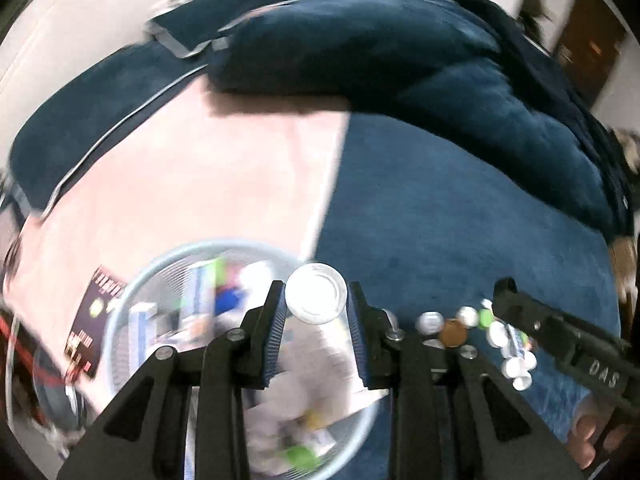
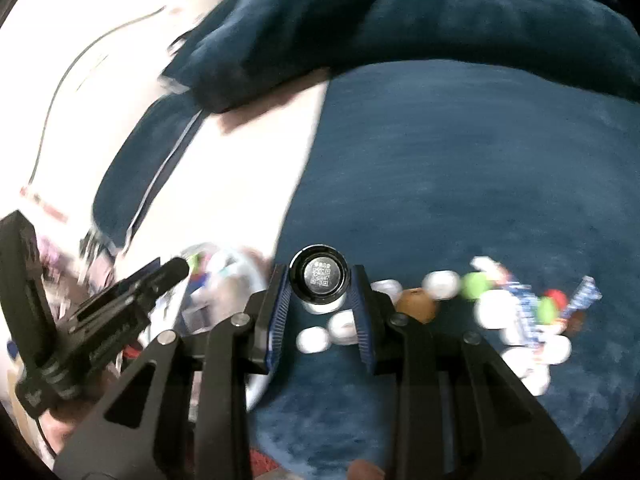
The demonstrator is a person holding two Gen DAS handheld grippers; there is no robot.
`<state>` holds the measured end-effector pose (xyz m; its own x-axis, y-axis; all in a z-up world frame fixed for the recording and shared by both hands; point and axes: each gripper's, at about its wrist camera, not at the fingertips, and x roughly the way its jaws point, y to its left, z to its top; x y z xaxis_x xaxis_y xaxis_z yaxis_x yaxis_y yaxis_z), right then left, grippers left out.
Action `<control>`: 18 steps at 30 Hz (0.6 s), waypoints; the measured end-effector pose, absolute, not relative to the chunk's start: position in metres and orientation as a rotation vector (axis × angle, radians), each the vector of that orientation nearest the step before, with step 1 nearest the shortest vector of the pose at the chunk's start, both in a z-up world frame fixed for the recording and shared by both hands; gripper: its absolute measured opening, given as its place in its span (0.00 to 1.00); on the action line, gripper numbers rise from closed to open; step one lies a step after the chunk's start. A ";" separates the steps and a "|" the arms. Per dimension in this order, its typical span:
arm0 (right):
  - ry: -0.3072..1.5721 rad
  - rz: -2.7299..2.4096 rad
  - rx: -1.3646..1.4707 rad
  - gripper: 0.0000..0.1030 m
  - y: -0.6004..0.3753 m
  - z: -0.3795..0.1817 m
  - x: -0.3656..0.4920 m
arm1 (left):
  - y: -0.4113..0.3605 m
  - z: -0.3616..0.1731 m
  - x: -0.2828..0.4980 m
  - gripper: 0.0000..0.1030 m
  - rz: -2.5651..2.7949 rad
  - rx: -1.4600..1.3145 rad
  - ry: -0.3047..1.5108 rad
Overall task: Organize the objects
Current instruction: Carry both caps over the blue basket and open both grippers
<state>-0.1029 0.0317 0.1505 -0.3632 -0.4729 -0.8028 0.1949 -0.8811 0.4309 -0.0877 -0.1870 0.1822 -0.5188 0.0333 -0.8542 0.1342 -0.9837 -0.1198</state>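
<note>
My left gripper (image 1: pixel 316 300) is shut on a small clear container with a round white end (image 1: pixel 316 293) and holds it over the right rim of a clear round basket (image 1: pixel 132 304) that holds several packets. My right gripper (image 2: pixel 319 286) is shut on a small black jar with a silver label on its round end (image 2: pixel 319 276), above a pile of small white caps and jars (image 2: pixel 316 338) on the blue blanket. The same pile (image 1: pixel 496 332) lies right of my left gripper, with my right gripper's body (image 1: pixel 560 336) beside it.
Dark blue pillows (image 1: pixel 360 48) lie at the back on the blue blanket (image 1: pixel 460 220). A pink sheet (image 1: pixel 192 184) covers the left side. A dark card (image 1: pixel 92 320) lies left of the basket. More packets, green and red caps (image 2: pixel 536 304) lie at right. My left gripper's body (image 2: pixel 100 312) shows at left.
</note>
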 end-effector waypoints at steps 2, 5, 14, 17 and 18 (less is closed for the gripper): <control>-0.312 -2.227 1.449 0.30 0.004 0.150 -0.097 | -0.206 0.176 -0.079 0.30 -2.623 1.507 0.314; -0.268 -2.155 1.453 0.30 -0.026 0.143 -0.092 | -0.224 0.166 -0.076 0.30 -2.568 1.528 0.358; -0.289 -1.986 1.458 0.31 -0.074 0.125 -0.082 | -0.266 0.150 -0.073 0.30 -2.462 1.519 0.462; -0.385 -1.916 1.461 0.38 -0.074 0.119 -0.084 | -0.275 0.148 -0.068 0.63 -2.415 1.499 0.456; -0.402 -1.917 1.461 0.54 -0.074 0.119 -0.083 | -0.277 0.148 -0.067 0.82 -2.408 1.490 0.460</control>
<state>-0.0830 -0.0736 0.1193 -0.1345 -0.6782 -0.7225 0.3309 -0.7180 0.6124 -0.0669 -0.2771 0.1483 -0.4332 -0.0628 -0.8991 0.3897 -0.9126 -0.1240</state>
